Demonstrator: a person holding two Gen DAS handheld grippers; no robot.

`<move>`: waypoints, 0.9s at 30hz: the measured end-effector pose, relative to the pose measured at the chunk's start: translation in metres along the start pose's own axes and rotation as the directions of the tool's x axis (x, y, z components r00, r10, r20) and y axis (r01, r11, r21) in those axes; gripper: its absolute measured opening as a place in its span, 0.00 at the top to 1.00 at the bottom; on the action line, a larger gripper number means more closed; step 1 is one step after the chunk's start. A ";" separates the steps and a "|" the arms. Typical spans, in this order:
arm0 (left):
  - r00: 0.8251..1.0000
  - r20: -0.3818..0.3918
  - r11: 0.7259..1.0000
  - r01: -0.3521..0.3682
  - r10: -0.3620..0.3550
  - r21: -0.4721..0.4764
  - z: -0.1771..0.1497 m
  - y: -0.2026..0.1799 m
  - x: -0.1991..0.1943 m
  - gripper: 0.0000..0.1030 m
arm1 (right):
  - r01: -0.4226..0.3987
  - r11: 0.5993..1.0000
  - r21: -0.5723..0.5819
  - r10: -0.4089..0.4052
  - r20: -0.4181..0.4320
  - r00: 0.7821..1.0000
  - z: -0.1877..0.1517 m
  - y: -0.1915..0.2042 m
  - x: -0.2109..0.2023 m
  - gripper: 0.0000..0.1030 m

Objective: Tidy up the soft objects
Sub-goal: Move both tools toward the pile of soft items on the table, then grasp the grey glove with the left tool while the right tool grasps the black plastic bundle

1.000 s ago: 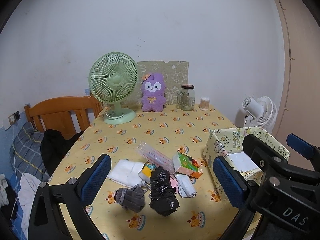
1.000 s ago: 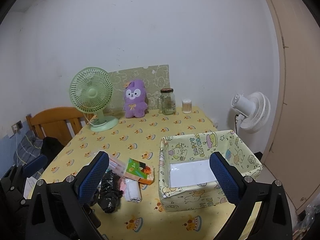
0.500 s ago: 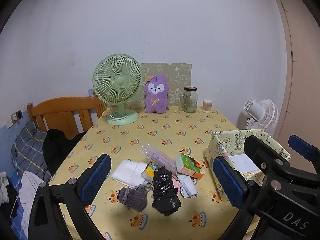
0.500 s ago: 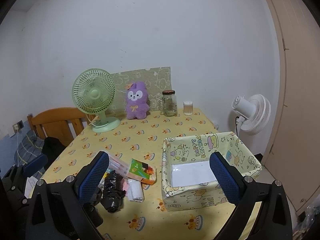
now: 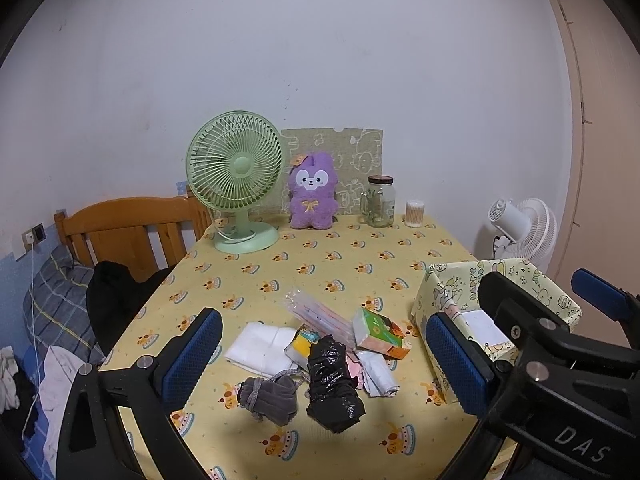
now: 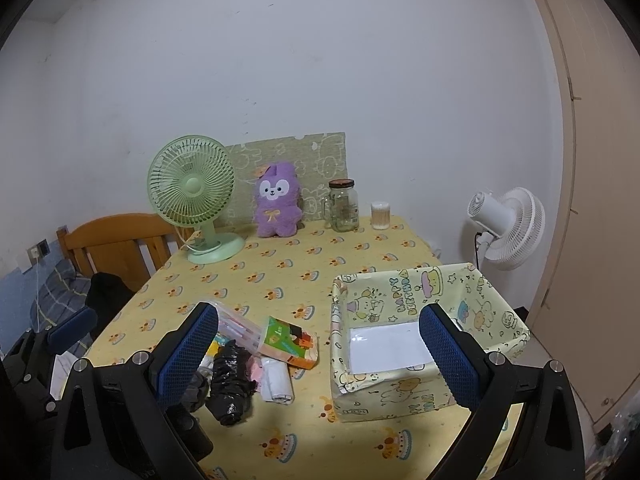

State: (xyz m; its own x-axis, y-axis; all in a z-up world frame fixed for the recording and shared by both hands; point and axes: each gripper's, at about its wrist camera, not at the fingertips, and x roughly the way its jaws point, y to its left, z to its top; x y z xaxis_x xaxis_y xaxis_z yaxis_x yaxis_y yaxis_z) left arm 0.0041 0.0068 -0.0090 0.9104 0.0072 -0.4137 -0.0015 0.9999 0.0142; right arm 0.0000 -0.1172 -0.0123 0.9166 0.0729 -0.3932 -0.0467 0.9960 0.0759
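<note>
A pile of soft things lies near the table's front: a grey drawstring pouch [image 5: 269, 397], a black plastic bag [image 5: 333, 383], a white folded cloth [image 5: 261, 346], a white wad [image 5: 377, 372], a green-orange tissue pack [image 5: 380, 333] and a clear packet of straws [image 5: 320, 317]. A patterned fabric box [image 6: 428, 336] stands at the right, holding only a white base sheet. My left gripper [image 5: 320, 360] is open and empty above the pile. My right gripper [image 6: 316, 356] is open and empty, between the pile and the box.
At the table's back stand a green desk fan [image 5: 236, 176], a purple plush [image 5: 312, 196], a glass jar [image 5: 379, 201] and a cotton swab tub [image 5: 414, 213]. A wooden chair [image 5: 132, 228] with dark clothing is at the left. A white floor fan [image 6: 504, 224] stands at the right.
Both grippers have drawn back and risen slightly, so the table objects appear a little farther and lower. Nothing on the table has moved.
</note>
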 end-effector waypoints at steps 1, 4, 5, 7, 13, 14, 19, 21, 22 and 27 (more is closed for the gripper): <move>1.000 0.002 1.000 0.001 -0.001 -0.002 0.000 0.000 0.000 0.02 | 0.000 1.000 0.001 0.000 0.000 1.000 0.000 0.000 0.001 0.01; 1.000 0.001 1.000 0.001 -0.001 0.000 0.000 0.001 0.000 0.05 | -0.004 1.000 0.006 0.004 0.002 1.000 0.000 0.001 0.001 0.01; 1.000 0.003 1.000 -0.003 0.003 0.003 -0.001 0.002 0.000 0.05 | -0.005 1.000 0.007 0.005 0.000 1.000 -0.001 0.002 0.002 0.01; 1.000 0.003 1.000 -0.009 0.009 0.005 -0.001 0.002 0.000 0.05 | -0.007 1.000 0.007 0.007 -0.002 1.000 -0.002 0.004 0.004 0.01; 1.000 -0.008 1.000 -0.001 0.001 -0.004 0.000 0.004 0.004 0.05 | -0.009 1.000 0.007 0.009 -0.004 1.000 -0.003 0.005 0.006 0.02; 1.000 -0.011 1.000 0.001 -0.001 -0.005 0.000 0.004 0.005 0.05 | -0.011 1.000 0.009 0.011 -0.003 1.000 -0.003 0.005 0.007 0.02; 1.000 -0.016 1.000 0.001 -0.001 -0.009 0.000 0.005 0.008 0.05 | -0.011 1.000 0.009 0.011 -0.001 1.000 -0.004 0.007 0.009 0.02; 1.000 -0.014 1.000 0.004 -0.004 -0.007 0.000 0.005 0.008 0.05 | -0.012 1.000 0.006 0.012 -0.001 1.000 -0.004 0.008 0.009 0.03; 1.000 -0.014 1.000 0.004 -0.004 -0.006 -0.001 0.005 0.008 0.05 | -0.013 1.000 0.003 0.013 -0.001 1.000 -0.005 0.009 0.010 0.03; 1.000 -0.016 1.000 -0.009 0.009 0.005 -0.006 0.007 0.010 0.05 | -0.019 1.000 -0.014 0.019 -0.009 1.000 -0.008 0.016 0.014 0.05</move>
State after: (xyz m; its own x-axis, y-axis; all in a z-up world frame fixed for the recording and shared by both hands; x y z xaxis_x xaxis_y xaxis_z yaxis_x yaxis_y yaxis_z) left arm 0.0110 0.0142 -0.0181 0.9037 0.0163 -0.4280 -0.0076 0.9997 0.0221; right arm 0.0093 -0.1002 -0.0244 0.9120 0.0925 -0.3997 -0.0700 0.9950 0.0706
